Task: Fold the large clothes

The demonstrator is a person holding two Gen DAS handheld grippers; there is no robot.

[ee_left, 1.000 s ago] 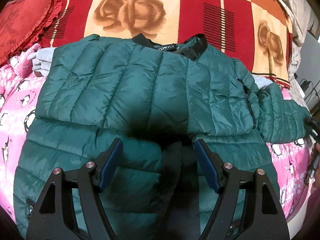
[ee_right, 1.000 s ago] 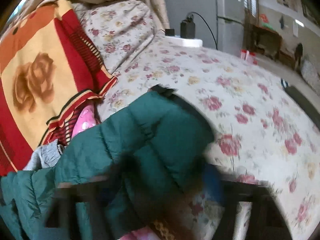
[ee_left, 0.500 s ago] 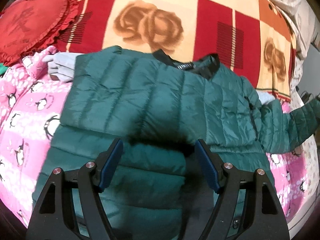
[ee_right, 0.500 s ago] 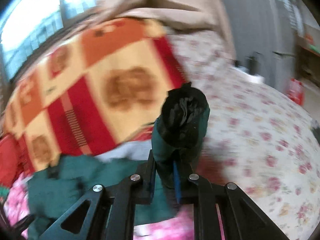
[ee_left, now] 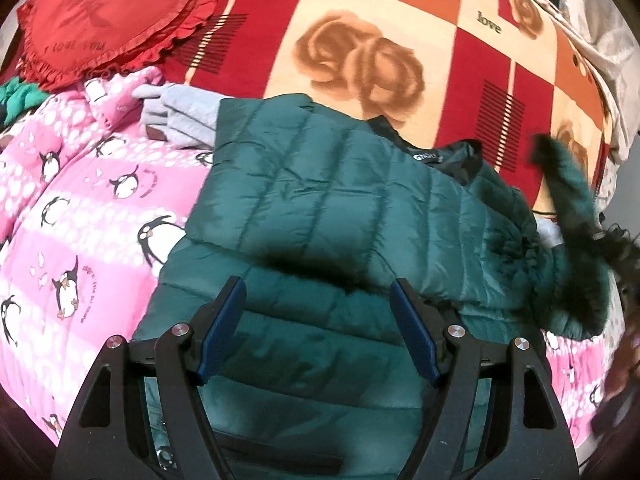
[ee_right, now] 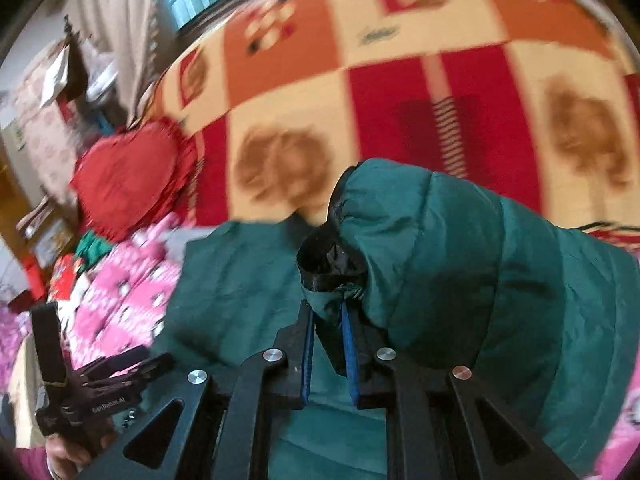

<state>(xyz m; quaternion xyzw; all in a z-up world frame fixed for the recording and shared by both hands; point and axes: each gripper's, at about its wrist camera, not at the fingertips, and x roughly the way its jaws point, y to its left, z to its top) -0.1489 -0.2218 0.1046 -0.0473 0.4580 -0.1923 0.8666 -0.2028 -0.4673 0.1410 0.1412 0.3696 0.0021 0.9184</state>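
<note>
Spread across the bed, a checked red, orange and cream blanket printed with brown roses [ee_left: 360, 60] lies under a pink fleece cover with penguins [ee_left: 80, 208], and on both rests the dark green quilted puffer jacket [ee_left: 328, 184], one side already folded over its body. Behind it sit a red heart-shaped frilled cushion [ee_left: 104, 20] and a pale grey garment [ee_left: 180, 114] peeking out at the jacket's shoulder. Above the jacket's lower part the left gripper [ee_left: 318, 334] hangs released, jaws wide and empty, while the right gripper [ee_right: 329, 356] is clenched on the green sleeve's black-lined cuff [ee_right: 332, 264], held raised over the jacket.
</note>
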